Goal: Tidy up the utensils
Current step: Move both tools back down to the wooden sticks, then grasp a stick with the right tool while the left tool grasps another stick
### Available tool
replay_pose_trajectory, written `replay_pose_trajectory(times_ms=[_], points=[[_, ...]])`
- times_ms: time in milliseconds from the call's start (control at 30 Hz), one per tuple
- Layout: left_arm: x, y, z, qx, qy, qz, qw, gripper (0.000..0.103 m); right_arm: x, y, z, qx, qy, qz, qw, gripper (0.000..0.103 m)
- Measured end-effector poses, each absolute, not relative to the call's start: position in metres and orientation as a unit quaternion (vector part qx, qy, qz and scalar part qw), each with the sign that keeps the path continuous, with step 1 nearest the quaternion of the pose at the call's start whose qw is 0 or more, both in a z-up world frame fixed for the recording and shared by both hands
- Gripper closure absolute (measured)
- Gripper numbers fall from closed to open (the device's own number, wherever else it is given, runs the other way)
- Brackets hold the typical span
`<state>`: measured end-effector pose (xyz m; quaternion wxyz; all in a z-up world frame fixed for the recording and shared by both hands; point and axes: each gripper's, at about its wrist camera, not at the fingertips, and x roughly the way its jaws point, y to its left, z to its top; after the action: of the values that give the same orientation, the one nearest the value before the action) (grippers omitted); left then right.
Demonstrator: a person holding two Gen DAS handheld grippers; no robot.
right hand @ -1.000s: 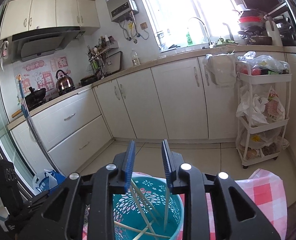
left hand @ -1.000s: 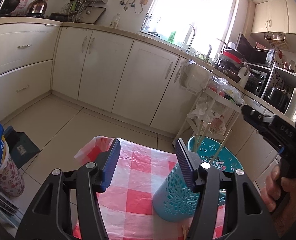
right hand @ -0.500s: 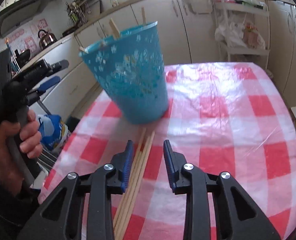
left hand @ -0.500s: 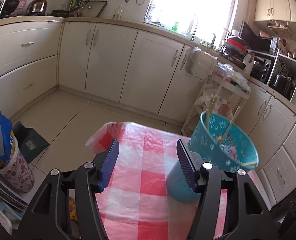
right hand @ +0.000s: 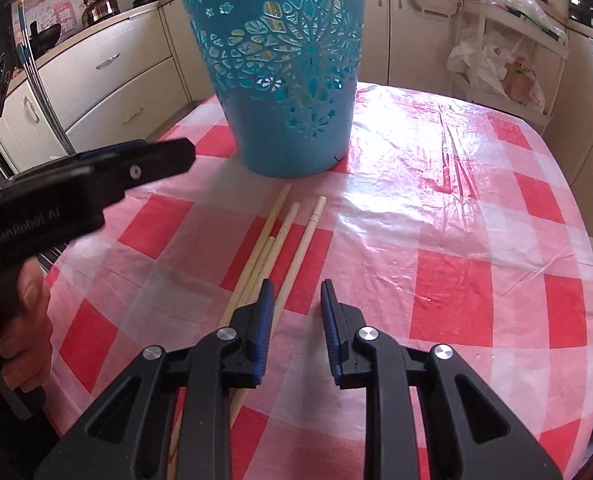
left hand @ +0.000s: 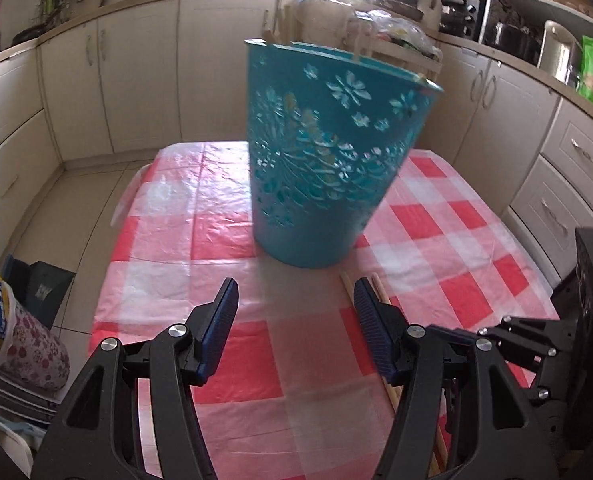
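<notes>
A teal cut-out basket [left hand: 324, 160] [right hand: 284, 80] stands upright on the red-and-white checked tablecloth [right hand: 456, 184], with chopstick ends [left hand: 359, 46] poking above its rim. Several loose wooden chopsticks [right hand: 286, 232] lie on the cloth in front of the basket. My right gripper [right hand: 297, 286] hangs low over their near ends. Its jaws stand narrowly apart with only cloth between them, and the sticks pass under its left finger. My left gripper [left hand: 295, 286] is open and empty, short of the basket, with the loose chopsticks [left hand: 380, 288] beside its right finger.
A hand [right hand: 20, 320] holds the left gripper's body [right hand: 96, 176] at the table's left edge. Cream cabinets ring the room. A white trolley [right hand: 504, 60] with bags stands behind the table. A floral bag [left hand: 28, 344] sits on the floor to the left.
Both grippers have come down toward the table. The right one went from above the basket to low over the loose chopsticks and its jaws narrowed. The left one now faces the basket.
</notes>
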<state>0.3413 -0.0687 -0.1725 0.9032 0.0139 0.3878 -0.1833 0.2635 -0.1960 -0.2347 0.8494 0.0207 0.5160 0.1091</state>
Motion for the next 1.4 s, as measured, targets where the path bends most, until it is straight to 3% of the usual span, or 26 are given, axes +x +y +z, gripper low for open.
replay_pose_trajectory(times_ms=[200, 400, 767, 867, 1100, 1167, 1233, 1400], points=[[0.333, -0.097, -0.196, 0.054, 0.428, -0.223, 0.874, 0.046, 0.264, -0.206, -0.236, 0.022, 0.520, 0.114, 0.847, 0.079], [0.342, -0.090, -0.206, 0.013, 0.462, -0.234, 0.856, 0.046, 0.267, -0.213, -0.235, 0.045, 0.518, 0.121, 0.846, 0.079], [0.331, -0.104, -0.209, 0.128, 0.448, -0.209, 0.860, 0.046, 0.273, -0.230, -0.237, 0.084, 0.519, 0.110, 0.844, 0.078], [0.336, -0.097, -0.208, 0.116, 0.454, -0.202, 0.860, 0.046, 0.275, -0.231, -0.237, 0.088, 0.515, 0.105, 0.846, 0.071], [0.353, -0.090, -0.207, 0.104, 0.453, -0.206, 0.861, 0.047, 0.282, -0.230, -0.238, 0.079, 0.515, 0.102, 0.847, 0.072], [0.357, -0.089, -0.207, 0.099, 0.449, -0.220, 0.860, 0.062, 0.283, -0.225, -0.237, 0.051, 0.523, 0.109, 0.844, 0.083], [0.359, -0.089, -0.205, 0.093, 0.449, -0.254, 0.852, 0.080, 0.283, -0.221, -0.235, 0.015, 0.534, 0.116, 0.837, 0.088], [0.367, -0.090, -0.199, 0.099, 0.445, -0.267, 0.849, 0.083, 0.292, -0.236, -0.237, 0.037, 0.554, 0.111, 0.824, 0.088]])
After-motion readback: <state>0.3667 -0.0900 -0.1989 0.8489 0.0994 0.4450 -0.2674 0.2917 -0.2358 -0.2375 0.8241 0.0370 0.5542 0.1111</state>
